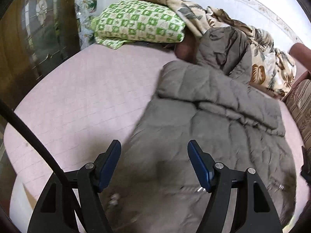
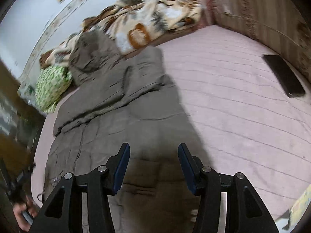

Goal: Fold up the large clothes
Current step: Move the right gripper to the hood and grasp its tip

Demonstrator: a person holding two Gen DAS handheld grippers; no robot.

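Observation:
A large grey quilted jacket (image 1: 204, 116) lies spread on the pink bed sheet (image 1: 81, 97), with its hood toward the far pillows and one sleeve folded across its chest. My left gripper (image 1: 154, 145) hovers open over the jacket's lower left part, with nothing between its blue pads. In the right wrist view the same jacket (image 2: 116, 116) runs from the centre to the far left. My right gripper (image 2: 154, 147) stands open above the jacket's lower right part and casts a shadow on it. A hand (image 2: 23, 213) holding the other gripper shows at the lower left.
A green-checked folded blanket (image 1: 136, 23) and a floral blanket (image 1: 272, 68) lie at the head of the bed. A wooden cabinet with glass (image 1: 38, 29) stands on the left and a striped padded board (image 1: 301, 104) on the right. A black flat object (image 2: 283, 75) lies on the sheet.

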